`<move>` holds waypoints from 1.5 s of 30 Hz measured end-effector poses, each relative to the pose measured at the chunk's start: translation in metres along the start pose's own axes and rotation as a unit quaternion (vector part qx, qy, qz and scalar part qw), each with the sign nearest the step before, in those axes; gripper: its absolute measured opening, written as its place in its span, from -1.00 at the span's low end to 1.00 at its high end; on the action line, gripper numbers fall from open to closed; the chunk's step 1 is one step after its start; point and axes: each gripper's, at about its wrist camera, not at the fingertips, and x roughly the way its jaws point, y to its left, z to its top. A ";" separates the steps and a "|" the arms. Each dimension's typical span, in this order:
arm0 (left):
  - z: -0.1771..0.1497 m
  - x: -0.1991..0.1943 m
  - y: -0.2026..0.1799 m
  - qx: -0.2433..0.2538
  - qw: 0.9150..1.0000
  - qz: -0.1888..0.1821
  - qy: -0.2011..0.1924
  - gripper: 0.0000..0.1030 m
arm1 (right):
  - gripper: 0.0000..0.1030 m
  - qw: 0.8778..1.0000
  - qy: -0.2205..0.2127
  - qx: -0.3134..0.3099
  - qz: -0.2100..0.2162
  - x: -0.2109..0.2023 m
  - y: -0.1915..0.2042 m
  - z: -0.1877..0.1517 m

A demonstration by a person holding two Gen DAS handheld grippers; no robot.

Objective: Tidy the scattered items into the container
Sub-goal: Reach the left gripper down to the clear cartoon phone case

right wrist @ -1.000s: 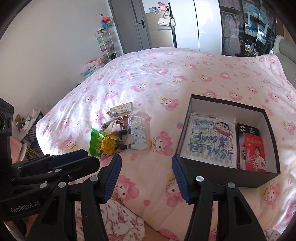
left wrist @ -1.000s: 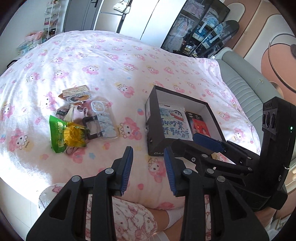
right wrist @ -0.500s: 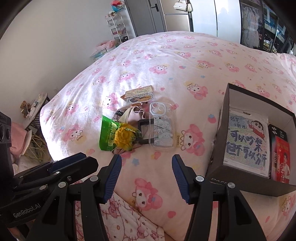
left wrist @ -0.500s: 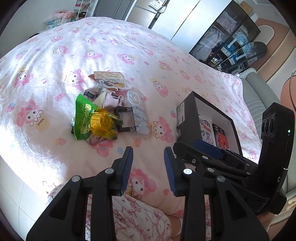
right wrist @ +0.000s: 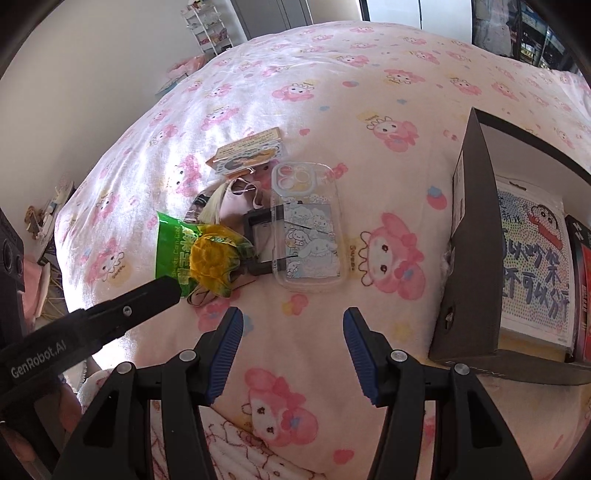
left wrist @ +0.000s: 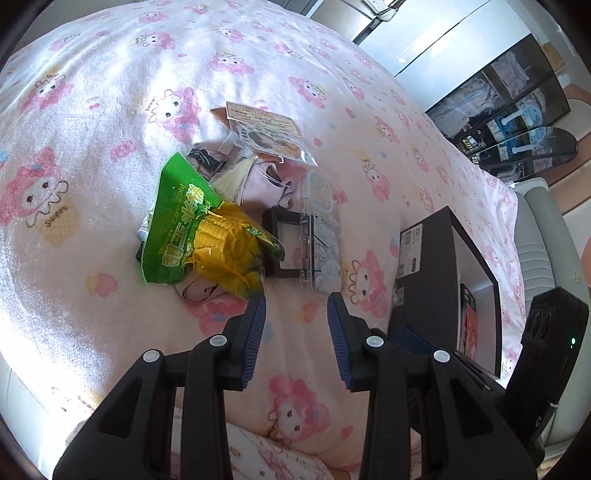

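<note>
A pile of items lies on the pink bedspread: a green-and-yellow corn snack bag (left wrist: 199,232) (right wrist: 195,254), a clear phone case with cartoon print (left wrist: 321,225) (right wrist: 308,229), a small black frame (left wrist: 282,251) (right wrist: 258,240), a carded sticker pack (left wrist: 264,129) (right wrist: 247,151) and a pink pouch (left wrist: 258,181). The black box (left wrist: 428,266) (right wrist: 469,240) to the right holds a printed pack (right wrist: 532,254) and a red item (right wrist: 583,295). My left gripper (left wrist: 295,310) is open just short of the snack bag. My right gripper (right wrist: 291,321) is open below the phone case.
The pink cartoon bedspread (left wrist: 92,92) (right wrist: 369,74) covers the whole bed. A grey headboard (left wrist: 539,236) stands at the right. Cabinets and a dark display shelf (left wrist: 509,96) lie beyond the bed. A white rack (right wrist: 210,26) stands by the far wall.
Both grippers have moved forward and left, from in front of the box toward the pile. The pile now looks much closer. Both stay open.
</note>
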 end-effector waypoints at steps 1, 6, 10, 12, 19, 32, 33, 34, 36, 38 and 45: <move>0.004 0.006 0.001 -0.008 1.000 0.002 0.003 -0.32 | 0.02 1.000 0.003 -0.001 -0.006 0.005 -0.002 0.001; 0.019 0.045 0.009 -0.045 0.998 -0.016 0.049 -0.32 | 0.02 1.000 0.022 -0.003 -0.017 0.031 -0.009 0.006; 0.022 0.073 0.008 -0.051 0.994 -0.034 0.086 -0.32 | 0.02 0.999 0.041 0.006 -0.026 0.053 -0.018 0.006; 0.022 0.084 0.006 -0.048 0.994 -0.017 0.097 -0.32 | 0.02 0.998 0.049 0.012 -0.032 0.061 -0.023 0.005; 0.022 0.112 0.002 -0.055 0.991 -0.005 0.124 0.00 | 0.02 0.998 0.054 0.029 -0.023 0.064 -0.034 -0.001; -0.010 0.087 -0.012 -0.017 0.990 -0.036 0.137 -0.74 | 0.02 0.997 0.048 0.059 -0.017 0.039 -0.044 -0.032; -0.011 0.084 -0.013 -0.013 0.990 -0.035 0.134 -0.74 | 0.02 0.997 0.050 0.060 -0.018 0.038 -0.045 -0.035; -0.010 0.083 -0.014 -0.011 0.991 -0.033 0.131 -0.74 | 0.02 0.997 0.051 0.060 -0.019 0.037 -0.047 -0.037; -0.009 0.081 -0.015 -0.013 0.990 -0.038 0.135 -0.74 | 0.03 0.997 0.051 0.061 -0.021 0.036 -0.049 -0.041; -0.013 0.078 -0.016 -0.013 0.987 -0.049 0.151 -0.74 | 0.02 0.996 0.051 0.067 -0.020 0.036 -0.050 -0.042; -0.014 0.063 -0.009 -0.005 0.991 -0.002 0.131 -0.21 | 0.02 0.996 0.056 0.052 -0.035 0.032 -0.056 -0.048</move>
